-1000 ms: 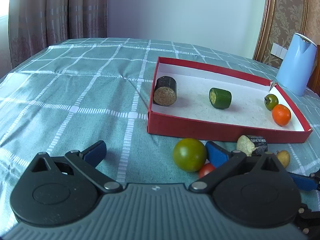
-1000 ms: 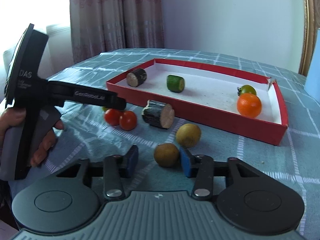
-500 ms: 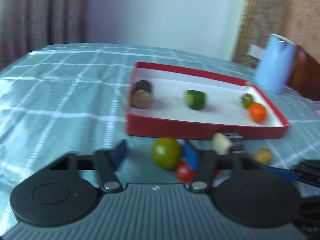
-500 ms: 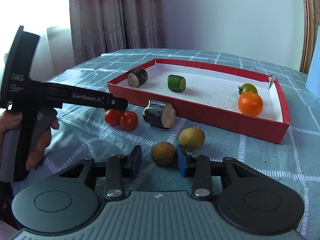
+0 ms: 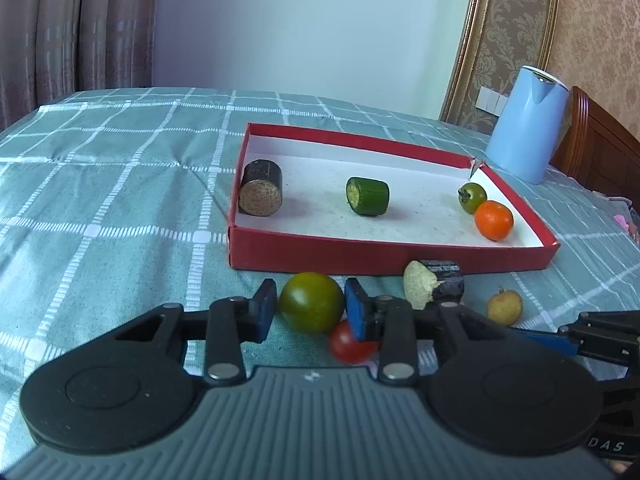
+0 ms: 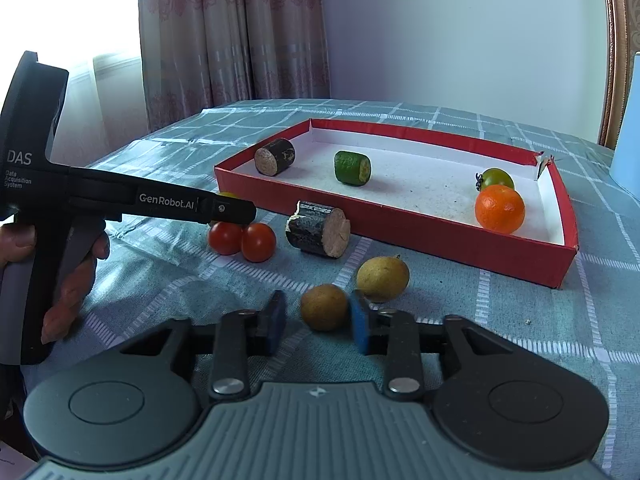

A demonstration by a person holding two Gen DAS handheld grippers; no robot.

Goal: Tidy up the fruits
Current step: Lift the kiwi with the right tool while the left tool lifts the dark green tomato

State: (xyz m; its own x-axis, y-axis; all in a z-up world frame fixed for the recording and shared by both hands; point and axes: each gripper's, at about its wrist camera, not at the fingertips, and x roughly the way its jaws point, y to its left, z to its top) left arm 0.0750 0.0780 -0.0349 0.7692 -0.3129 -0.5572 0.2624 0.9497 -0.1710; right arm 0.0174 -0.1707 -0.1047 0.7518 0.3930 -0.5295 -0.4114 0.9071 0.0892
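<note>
Daylight flooded in from the blown-out white window (image 6: 60,8) beside the patterned pink curtains (image 6: 232,32), washing out that corner. Both views were sharp (no motion blur), with soft shadows under the fruit. Fisheye distortion bent the gilded vertical frame (image 5: 464,52) at the edges.

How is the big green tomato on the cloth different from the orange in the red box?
The green tomato is dark olive green; the orange is bright orange. The green tomato sits on the checked cloth outside the red box; the orange lies inside it, in a corner. The green tomato sits between the closing jaws of the left gripper; nothing holds the orange. Both are round and whole.
</note>
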